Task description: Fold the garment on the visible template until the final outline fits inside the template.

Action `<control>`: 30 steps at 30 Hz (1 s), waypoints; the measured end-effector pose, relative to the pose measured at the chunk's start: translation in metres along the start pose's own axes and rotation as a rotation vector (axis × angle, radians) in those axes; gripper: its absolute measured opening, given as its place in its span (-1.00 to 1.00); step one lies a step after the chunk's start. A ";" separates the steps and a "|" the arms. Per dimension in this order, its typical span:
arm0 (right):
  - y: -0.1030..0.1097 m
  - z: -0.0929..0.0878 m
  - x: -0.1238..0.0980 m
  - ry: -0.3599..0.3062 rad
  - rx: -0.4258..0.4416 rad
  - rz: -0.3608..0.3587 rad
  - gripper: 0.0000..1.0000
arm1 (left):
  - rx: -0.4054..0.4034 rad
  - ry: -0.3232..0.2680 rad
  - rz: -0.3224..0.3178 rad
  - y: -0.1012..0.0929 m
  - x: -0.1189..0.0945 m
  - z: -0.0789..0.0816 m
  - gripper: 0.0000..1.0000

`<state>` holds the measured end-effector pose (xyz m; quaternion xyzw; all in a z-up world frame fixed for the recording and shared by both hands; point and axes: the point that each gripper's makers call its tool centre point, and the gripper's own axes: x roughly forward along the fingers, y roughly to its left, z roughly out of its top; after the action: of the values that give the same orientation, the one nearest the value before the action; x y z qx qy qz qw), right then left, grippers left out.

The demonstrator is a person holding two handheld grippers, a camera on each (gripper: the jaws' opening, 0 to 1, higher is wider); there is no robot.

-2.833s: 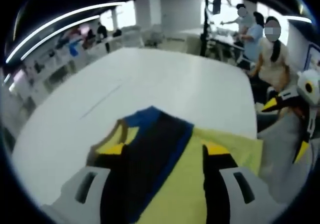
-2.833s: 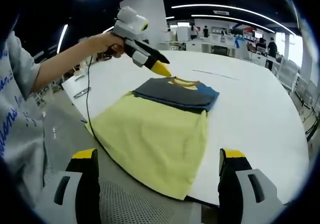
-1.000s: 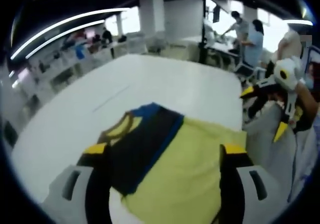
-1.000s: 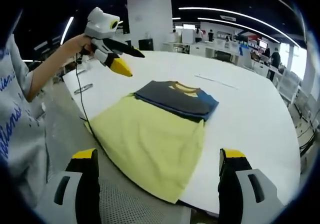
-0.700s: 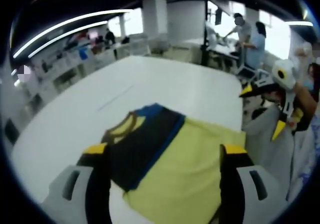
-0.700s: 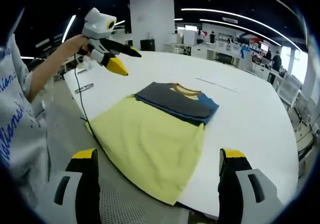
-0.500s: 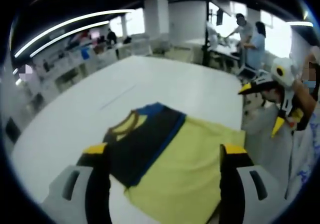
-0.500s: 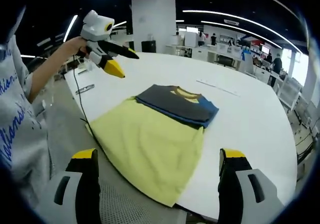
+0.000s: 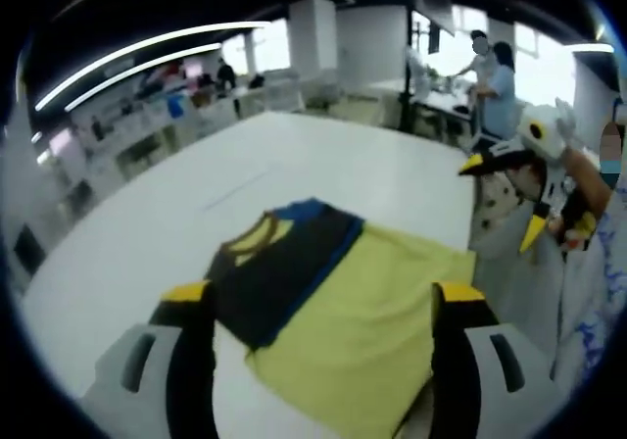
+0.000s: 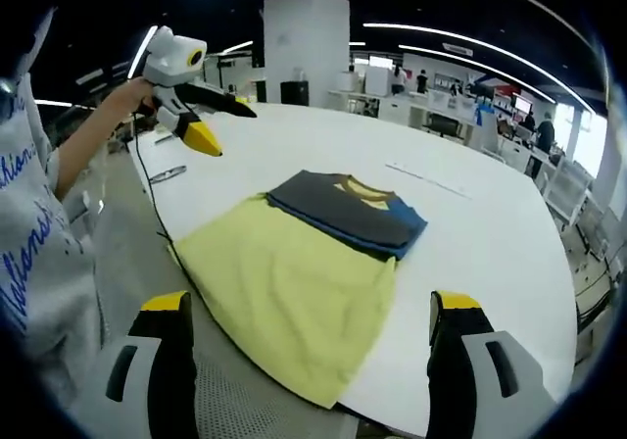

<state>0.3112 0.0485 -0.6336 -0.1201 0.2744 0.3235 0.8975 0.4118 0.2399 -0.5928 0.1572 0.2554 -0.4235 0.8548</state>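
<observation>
On the white tabletop (image 10: 490, 214) the garment (image 10: 348, 214) lies folded into a compact dark packet with a blue edge and a yellow collar, resting on the far end of the yellow template (image 10: 289, 292), whose near end hangs at the tabletop's edge. Both grippers are raised clear of the cloth with jaws wide and nothing between them: the right gripper (image 10: 306, 361) in its own view, the left gripper (image 9: 323, 356) likewise. By my reading the folding looks done or nearly so, and the next move calls for checking that no edge of the packet spills past the template, then a small tuck if one does. The right gripper view shows the whole outline and the left gripper (image 10: 186, 91) held high in the person's hand; the left gripper view shows the collar side and the right gripper (image 9: 524, 174) aloft
</observation>
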 end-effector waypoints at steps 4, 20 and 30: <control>0.002 0.002 -0.001 -0.001 -0.004 0.004 0.99 | -0.003 0.011 0.005 0.000 -0.006 -0.006 0.77; -0.001 0.006 -0.008 -0.005 -0.024 -0.013 0.99 | 0.011 0.028 0.029 -0.003 -0.026 -0.016 0.77; -0.002 0.008 -0.010 -0.011 -0.024 -0.013 0.99 | 0.007 0.028 0.037 -0.004 -0.034 -0.021 0.82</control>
<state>0.3098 0.0452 -0.6213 -0.1310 0.2649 0.3218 0.8995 0.3849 0.2699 -0.5904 0.1707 0.2626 -0.4061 0.8585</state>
